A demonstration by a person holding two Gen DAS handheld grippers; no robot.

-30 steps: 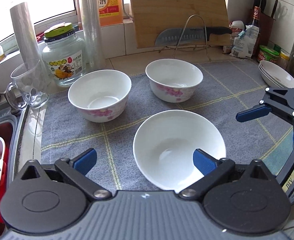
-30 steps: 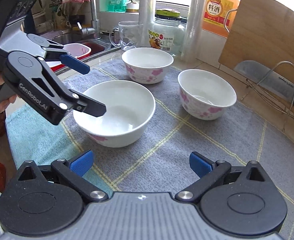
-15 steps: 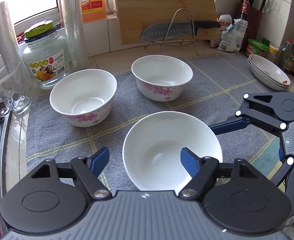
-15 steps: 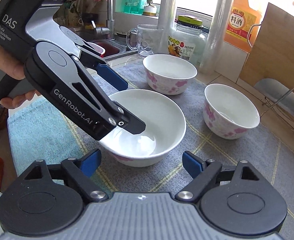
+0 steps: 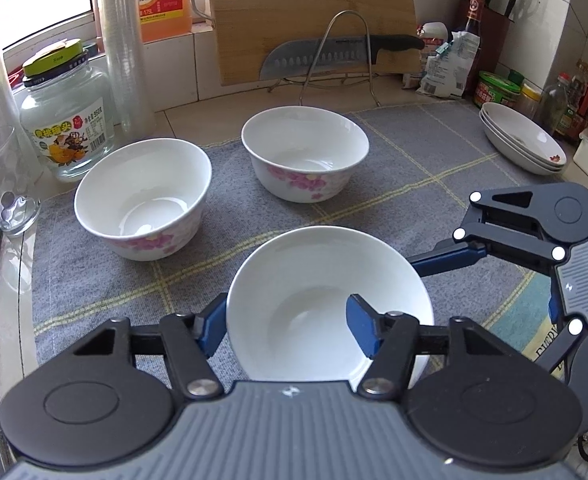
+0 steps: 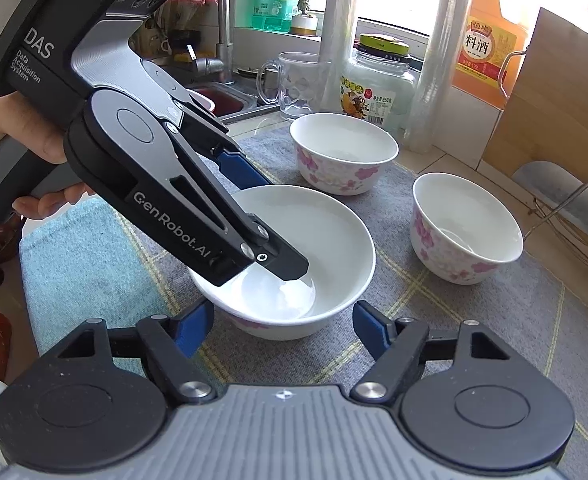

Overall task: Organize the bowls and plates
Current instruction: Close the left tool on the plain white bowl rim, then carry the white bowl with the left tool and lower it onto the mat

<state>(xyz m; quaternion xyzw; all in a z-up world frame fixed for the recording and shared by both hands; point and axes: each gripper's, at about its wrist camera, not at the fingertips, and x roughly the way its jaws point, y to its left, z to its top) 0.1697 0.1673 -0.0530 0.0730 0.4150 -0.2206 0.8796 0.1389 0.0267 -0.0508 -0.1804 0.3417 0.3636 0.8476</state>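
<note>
Grey woven cloth (image 5: 414,168) with thin yellow check lines covers the surface and serves as the landmark. Leaning at the wall behind the cloth is a flat wooden cutting board (image 5: 314,12), with a broad steel knife (image 5: 334,54) resting across a wire rack in front of it. On the cloth's near middle sits the wide bowl (image 5: 326,304), smooth white glazed ceramic, round and shallow. The left claw (image 5: 290,326) straddles its near-left rim, one blue pad outside the wall and one inside; whether the pads press the wall I cannot tell. The right claw (image 6: 284,326) stands wide apart at the same bowl's side. Further back on the cloth stand two deeper bowls (image 5: 144,196) (image 5: 305,156) with pink flower prints, apart from each other. Off the cloth's far right corner lie stacked shallow plates (image 5: 522,140).
</note>
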